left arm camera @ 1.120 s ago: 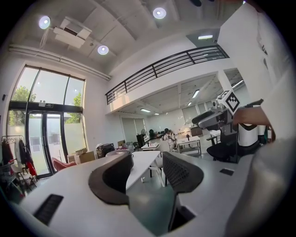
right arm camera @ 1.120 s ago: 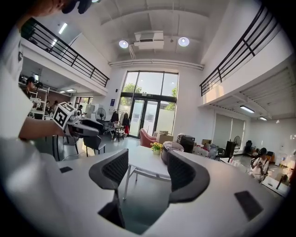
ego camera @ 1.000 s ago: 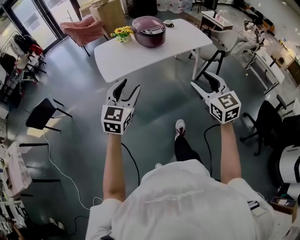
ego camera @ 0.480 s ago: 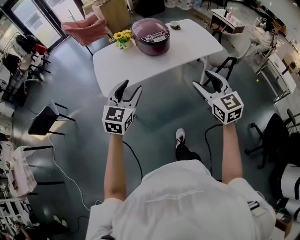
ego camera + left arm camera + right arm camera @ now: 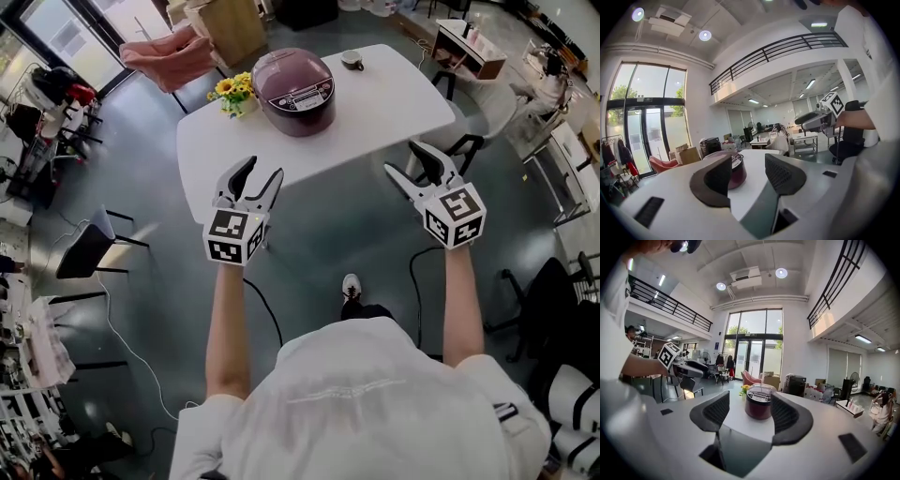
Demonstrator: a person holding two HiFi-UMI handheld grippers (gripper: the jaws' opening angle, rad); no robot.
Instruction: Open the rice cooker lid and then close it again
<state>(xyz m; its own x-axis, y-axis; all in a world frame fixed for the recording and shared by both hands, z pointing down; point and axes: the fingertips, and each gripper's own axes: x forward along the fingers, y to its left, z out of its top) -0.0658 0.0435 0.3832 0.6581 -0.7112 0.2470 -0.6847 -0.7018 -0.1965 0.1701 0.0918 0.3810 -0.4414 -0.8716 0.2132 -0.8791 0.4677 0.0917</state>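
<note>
A dark purple rice cooker (image 5: 294, 91) with its lid down stands on a white table (image 5: 375, 103), well ahead of both grippers. My left gripper (image 5: 252, 177) is held out in the air near the table's front edge, jaws apart and empty. My right gripper (image 5: 413, 163) hangs level with it near the table's right corner, also open with nothing between its fingers. In the left gripper view the rice cooker (image 5: 735, 167) shows past the left jaw of the left gripper (image 5: 747, 174). The right gripper view frames the rice cooker (image 5: 758, 404) between the jaws of the right gripper (image 5: 750, 411).
A pot of yellow flowers (image 5: 232, 93) sits left of the cooker and a small cup (image 5: 353, 61) at the table's far edge. A pink armchair (image 5: 169, 56), black chairs (image 5: 84, 246) and a floor cable (image 5: 131, 342) surround the table.
The table and rice cooker have drawn closer and lower in the head view as I walk toward them. Both grippers stay held out, open and empty.
</note>
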